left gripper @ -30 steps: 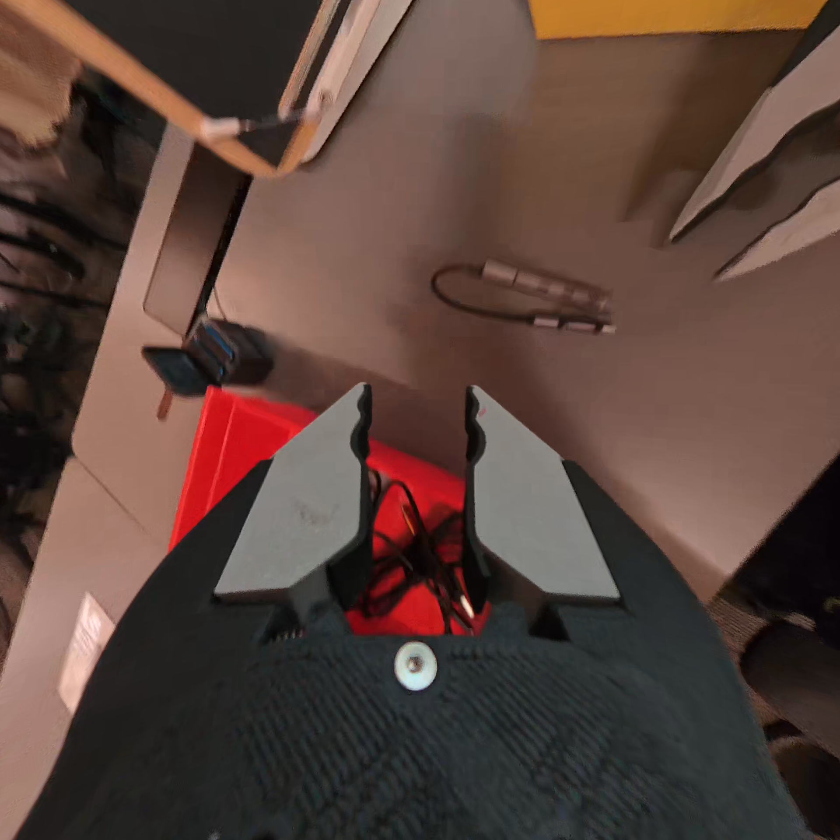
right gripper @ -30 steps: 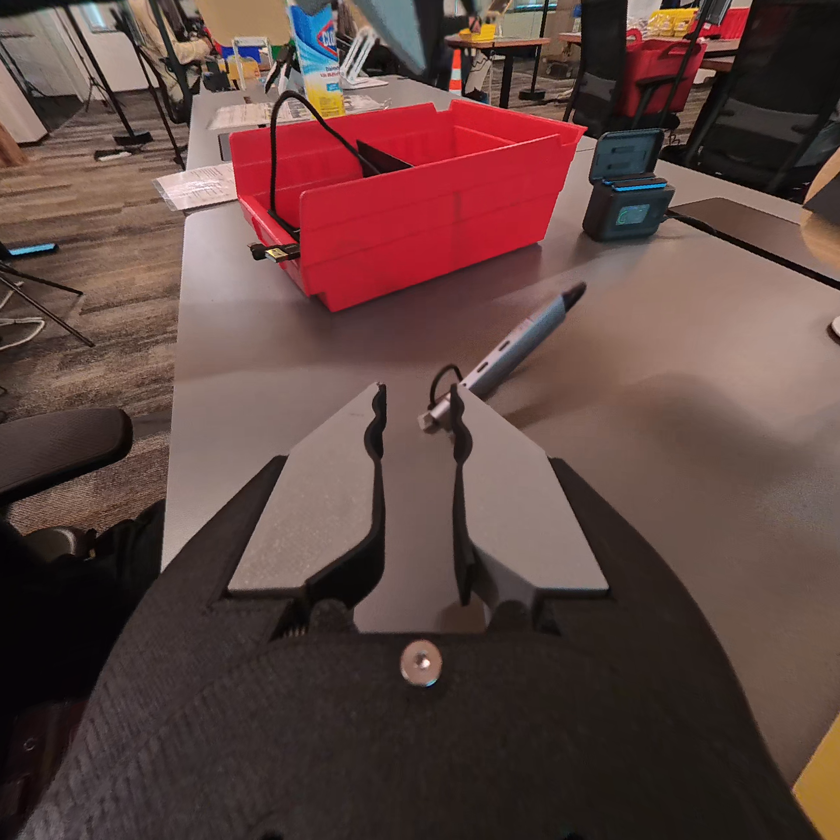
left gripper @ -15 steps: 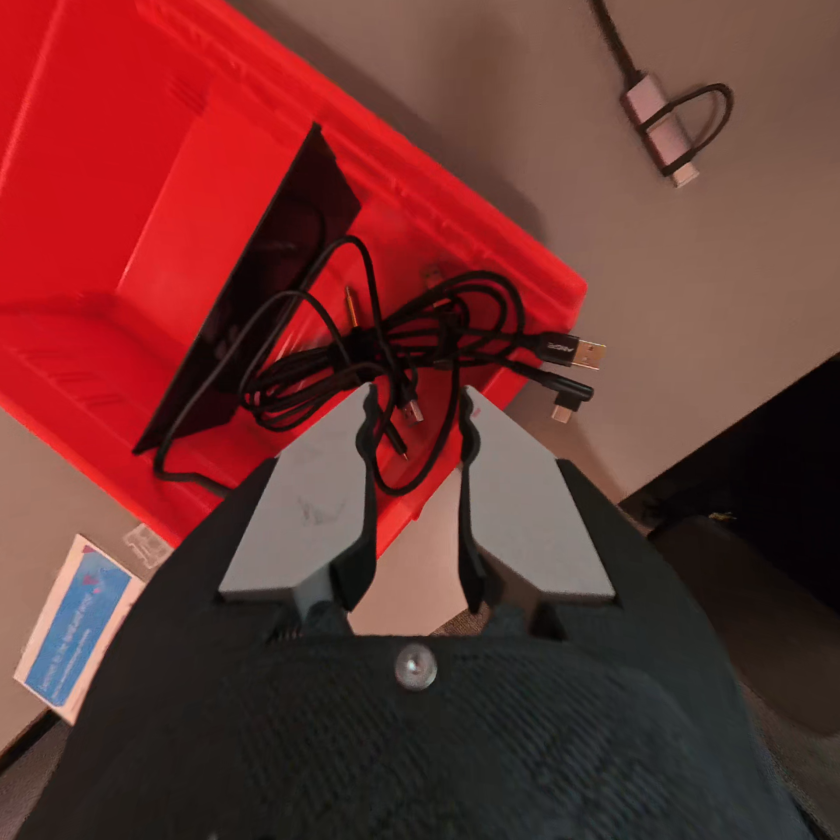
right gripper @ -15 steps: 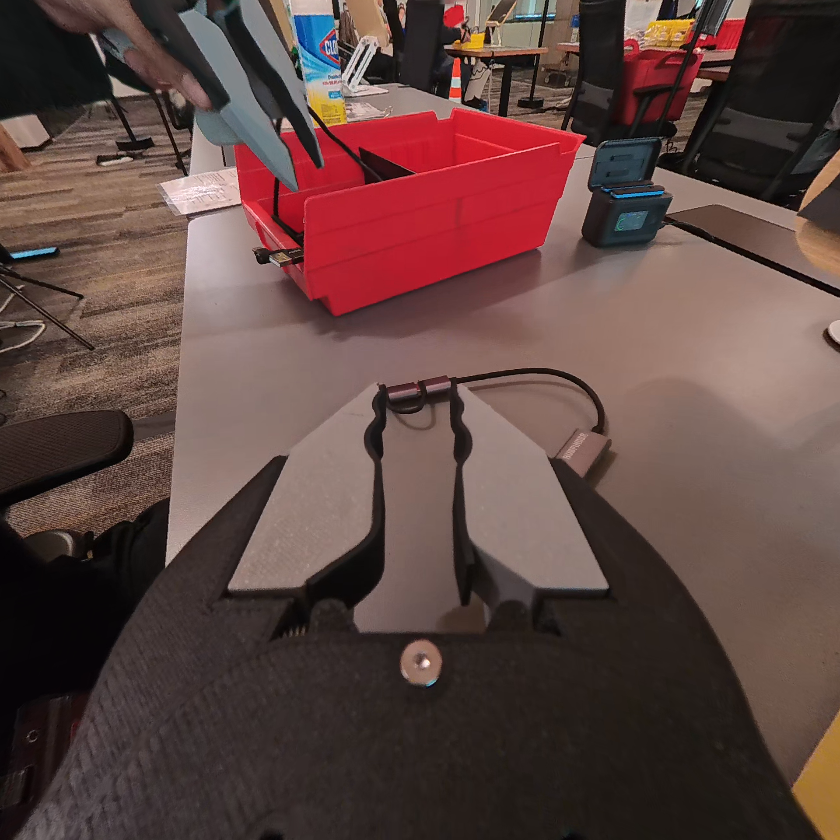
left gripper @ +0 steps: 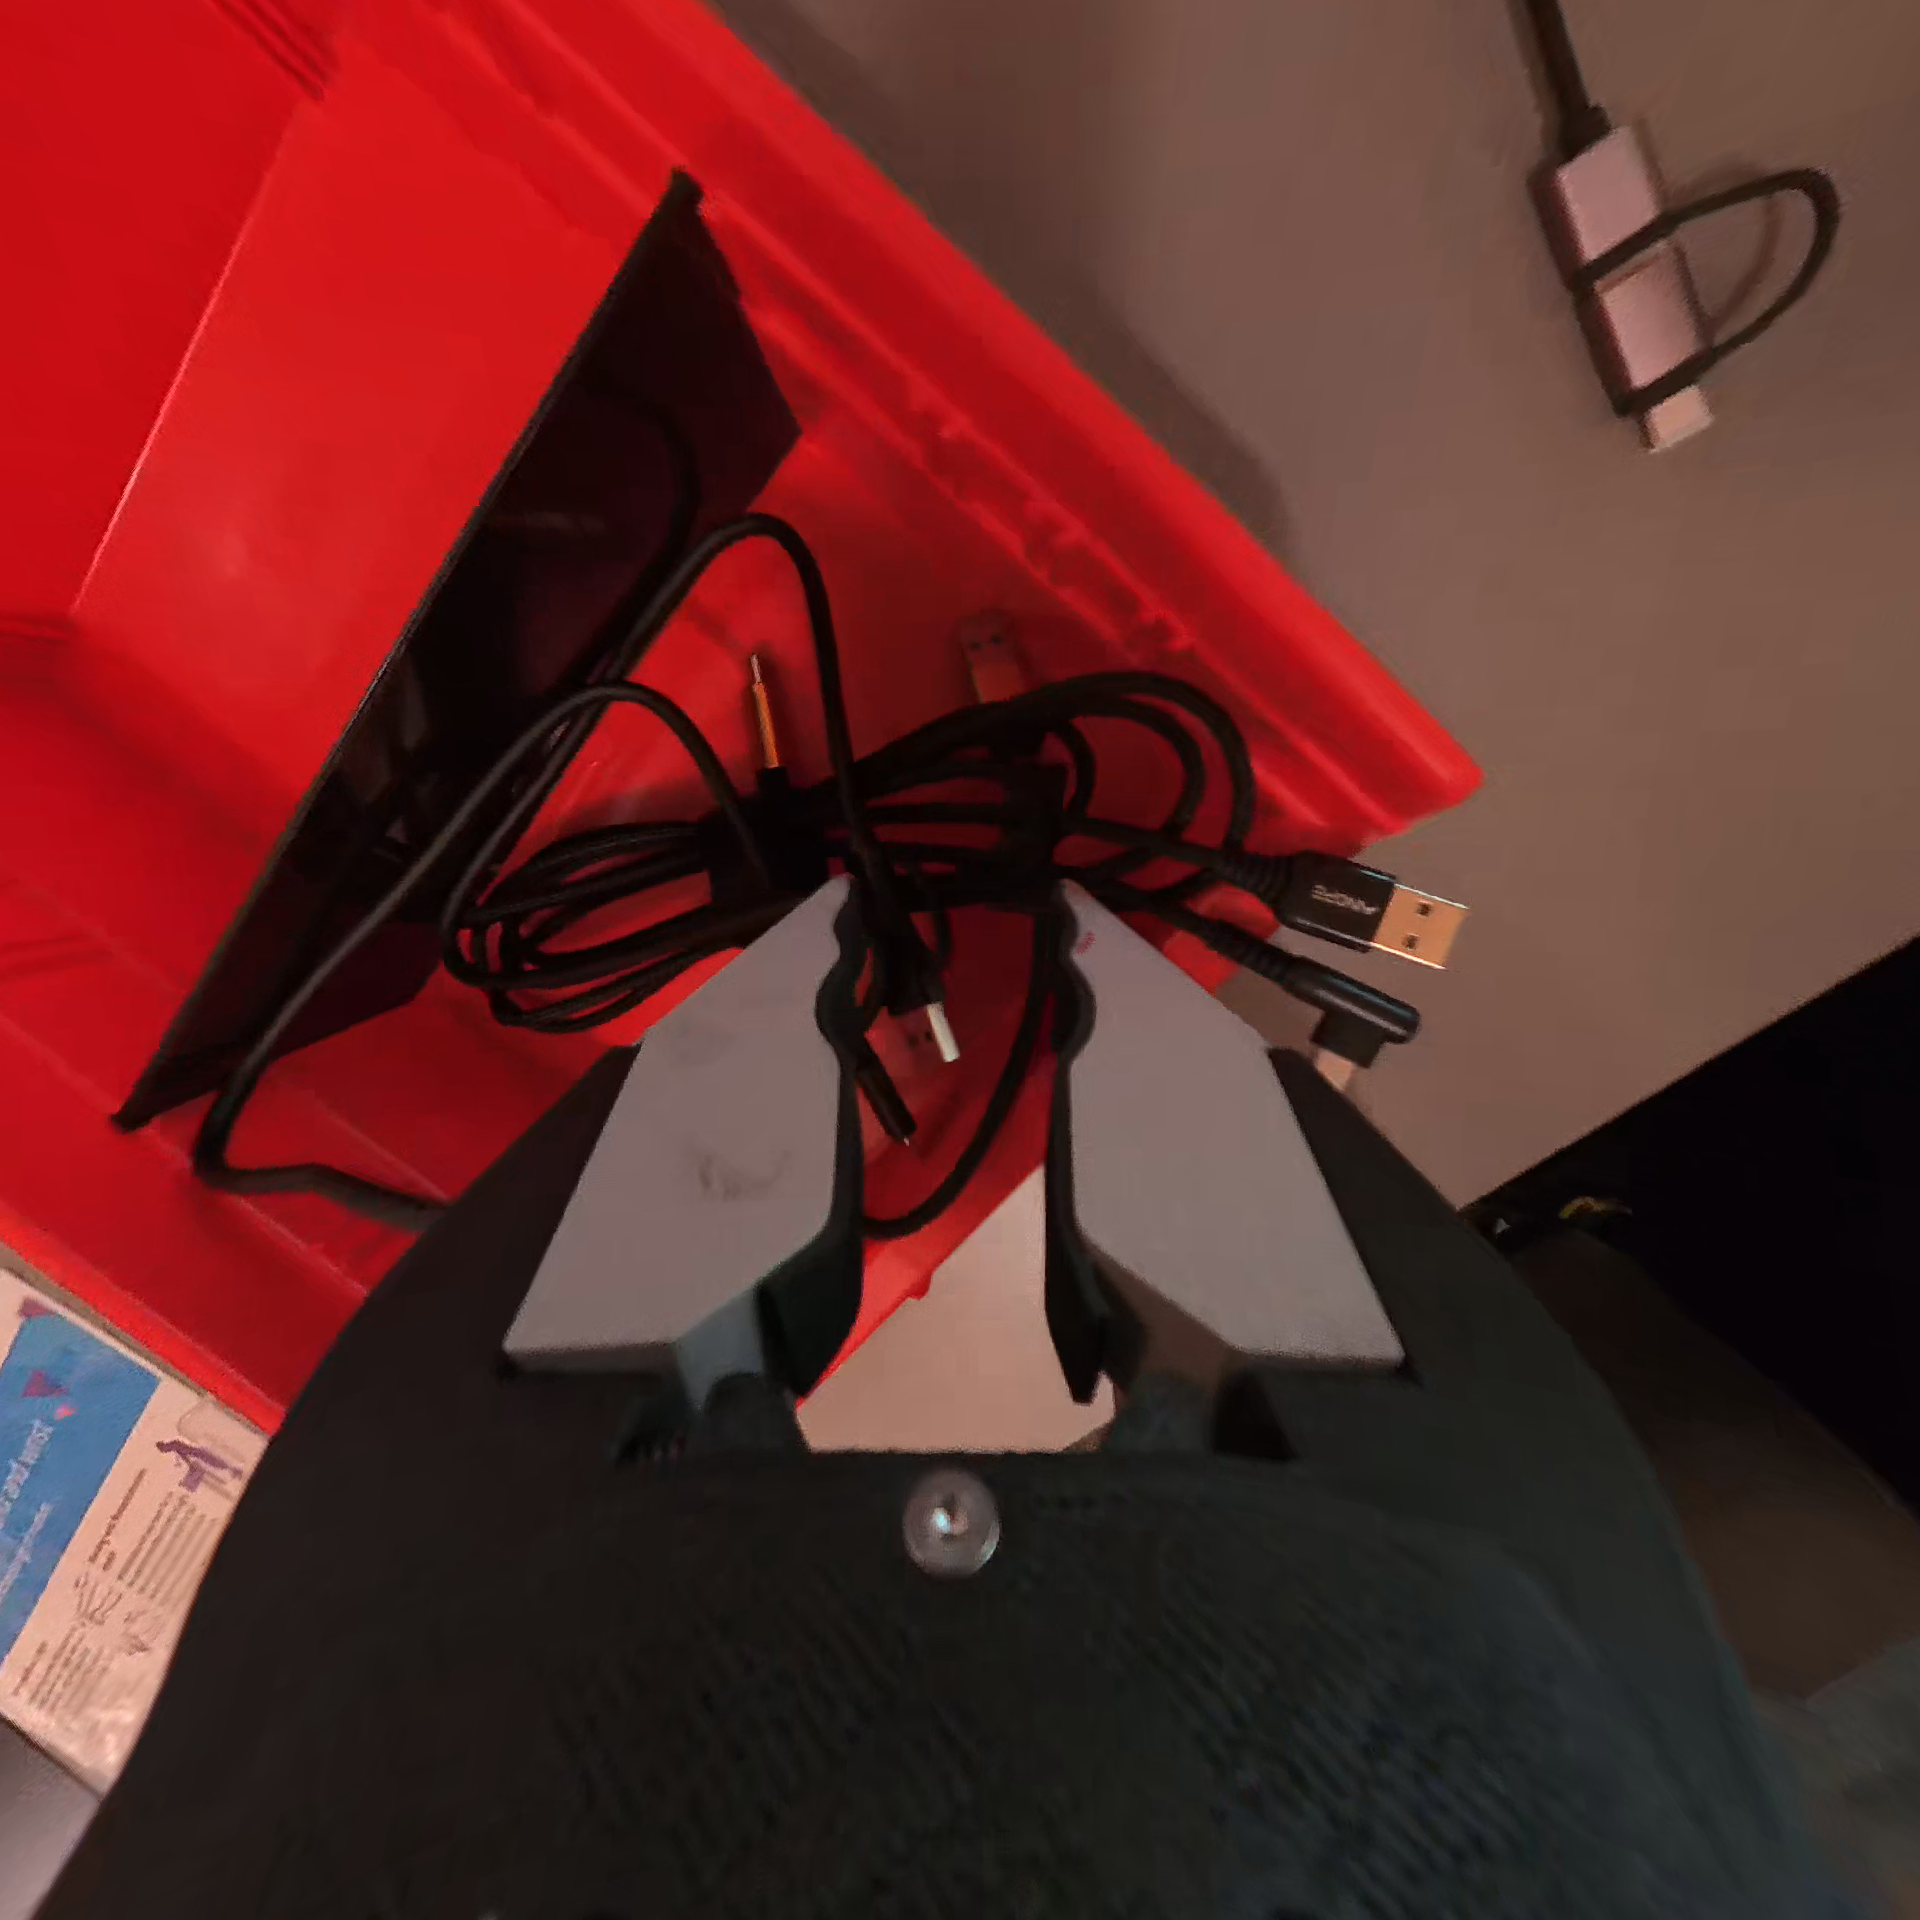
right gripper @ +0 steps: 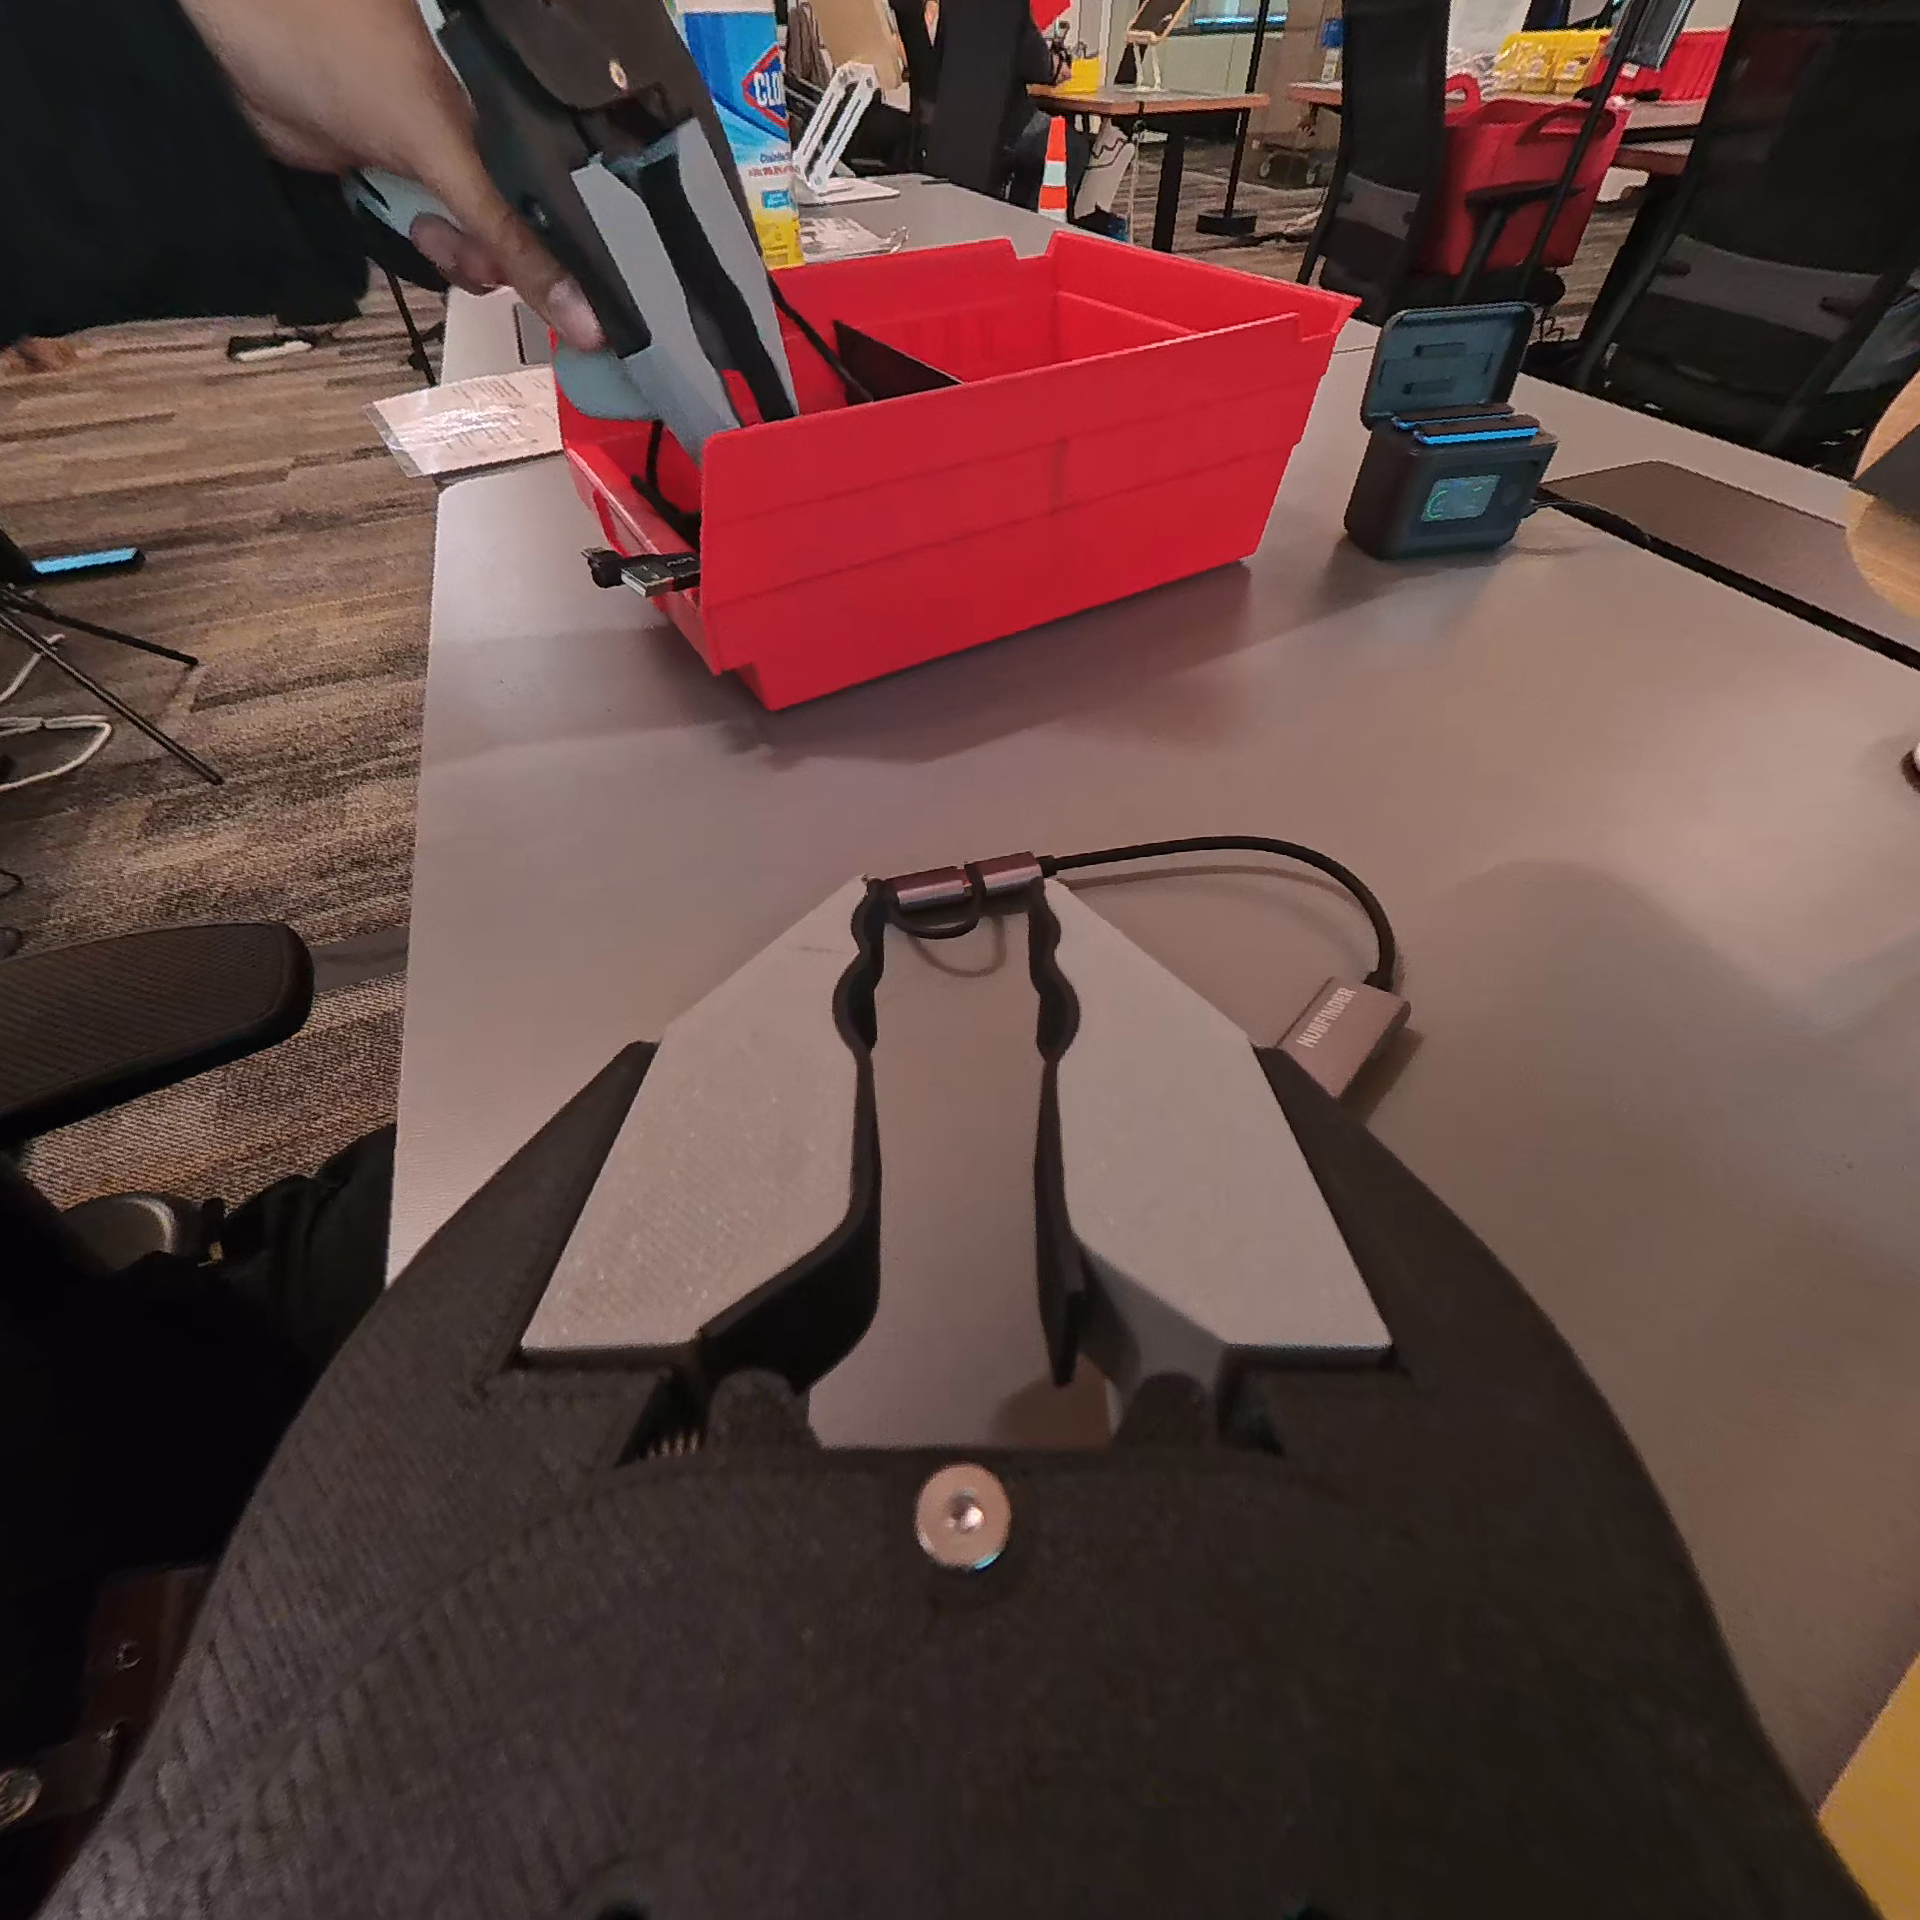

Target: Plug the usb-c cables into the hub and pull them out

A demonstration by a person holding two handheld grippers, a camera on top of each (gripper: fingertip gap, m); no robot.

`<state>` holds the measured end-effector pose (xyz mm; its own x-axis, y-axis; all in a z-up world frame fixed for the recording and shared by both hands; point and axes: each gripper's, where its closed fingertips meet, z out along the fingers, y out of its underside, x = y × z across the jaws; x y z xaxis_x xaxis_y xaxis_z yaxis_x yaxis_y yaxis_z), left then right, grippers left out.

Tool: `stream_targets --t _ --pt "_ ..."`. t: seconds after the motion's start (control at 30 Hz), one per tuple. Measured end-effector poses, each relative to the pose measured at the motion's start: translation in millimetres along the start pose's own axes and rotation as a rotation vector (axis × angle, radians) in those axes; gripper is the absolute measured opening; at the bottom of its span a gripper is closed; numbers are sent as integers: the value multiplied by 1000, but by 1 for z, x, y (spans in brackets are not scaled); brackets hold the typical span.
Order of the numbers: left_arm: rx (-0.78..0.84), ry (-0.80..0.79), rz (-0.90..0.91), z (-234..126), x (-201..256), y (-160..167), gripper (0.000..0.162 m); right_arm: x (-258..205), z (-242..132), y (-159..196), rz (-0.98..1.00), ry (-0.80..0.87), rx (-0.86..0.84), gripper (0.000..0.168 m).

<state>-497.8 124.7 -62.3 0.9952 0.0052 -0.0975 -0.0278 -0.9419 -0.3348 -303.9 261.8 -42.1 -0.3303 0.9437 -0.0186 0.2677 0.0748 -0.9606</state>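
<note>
A tangle of black USB cables (left gripper: 935,810) lies in the near end of a red bin (left gripper: 343,343). A USB-A plug (left gripper: 1392,920) and an angled plug (left gripper: 1351,1013) hang over the bin's rim. My left gripper (left gripper: 951,904) is open, tips just above the tangle, and loose plug ends show between the fingers. It also shows in the right wrist view (right gripper: 675,291), dipping into the bin (right gripper: 987,499). The grey hub (right gripper: 1340,1023) lies on the table, and its short cable curls to a plug with adapter (right gripper: 961,883). My right gripper (right gripper: 956,899) is open, tips at that plug.
A black divider (left gripper: 520,623) stands in the bin. A dark charging case (right gripper: 1455,447) sits on the grey table (right gripper: 1351,727) right of the bin. A wipes canister (right gripper: 748,114) stands behind it. A leaflet (left gripper: 83,1507) lies by the bin. The table's left edge (right gripper: 421,831) drops to a chair armrest (right gripper: 135,1008). Spacing between my two grippers at the tips: around 25 centimeters. The left gripper is farther from the grey hub (right gripper: 1340,1023), some 25 centimeters, than the right, some 11 centimeters.
My left gripper swung from facing across the table to pointing down into the bin, then dropped closer to the cables. My right gripper moved up to the hub's plug and has held there.
</note>
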Motion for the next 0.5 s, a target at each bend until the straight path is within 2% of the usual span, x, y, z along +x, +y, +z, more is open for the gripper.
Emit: stream_targets --t 0.2,0.3,0.37,0.5 --pt "48 18 162 -19 32 -13 35 -1 0 -1 0 -4 3 24" --pt "79 6 370 -32 41 -10 31 -1 -1 0 5 -4 2 24" --pt "153 31 488 -36 52 -9 40 0 -2 0 8 -4 5 24" --pt "222 65 515 -33 73 -6 50 -1 -1 1 6 -5 0 25"
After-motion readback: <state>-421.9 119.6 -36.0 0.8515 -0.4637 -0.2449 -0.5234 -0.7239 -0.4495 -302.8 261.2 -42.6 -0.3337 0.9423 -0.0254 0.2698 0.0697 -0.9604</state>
